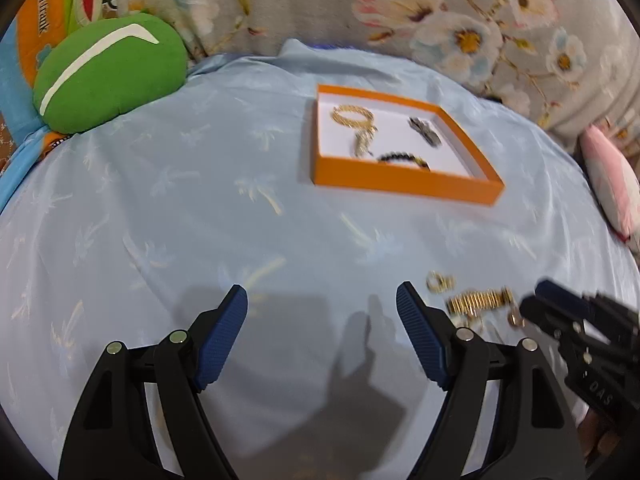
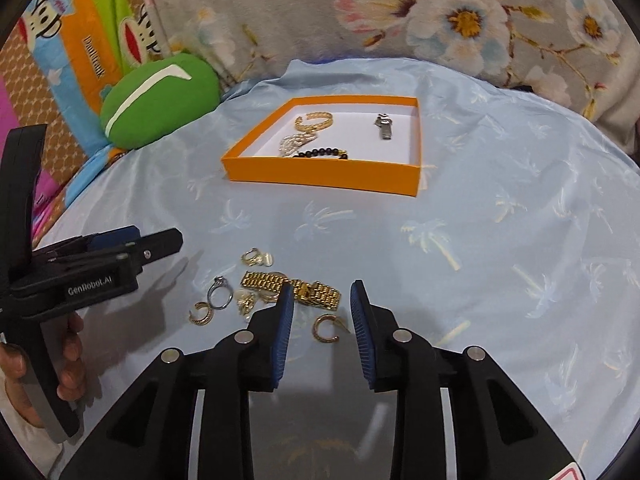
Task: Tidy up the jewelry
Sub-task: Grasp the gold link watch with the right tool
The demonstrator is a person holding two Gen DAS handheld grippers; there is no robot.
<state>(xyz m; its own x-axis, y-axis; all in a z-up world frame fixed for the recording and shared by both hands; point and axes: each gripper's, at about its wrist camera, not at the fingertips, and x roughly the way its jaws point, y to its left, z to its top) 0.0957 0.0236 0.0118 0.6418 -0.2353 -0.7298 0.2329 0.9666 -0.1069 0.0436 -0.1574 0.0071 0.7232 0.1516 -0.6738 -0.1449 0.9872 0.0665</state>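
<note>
The box (image 2: 324, 174) lies on the cloth (image 2: 500, 240) ahead of me, with bracelets (image 2: 314, 120) inside it. Near my right gripper (image 2: 322, 304) lie the watch band (image 2: 294, 286) and rings (image 2: 220, 292).

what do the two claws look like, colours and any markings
Both are matte black plastic with angular linkage arms, round silver pivot pins and ribbed dark-blue pads on the fingers. The left claw shows white "GenRobot.AI" lettering on its body in the right wrist view; the right claw shows white letters reading roughly "DAS" in the left wrist view. A bare hand grips the left handle. No cables visible.
</note>
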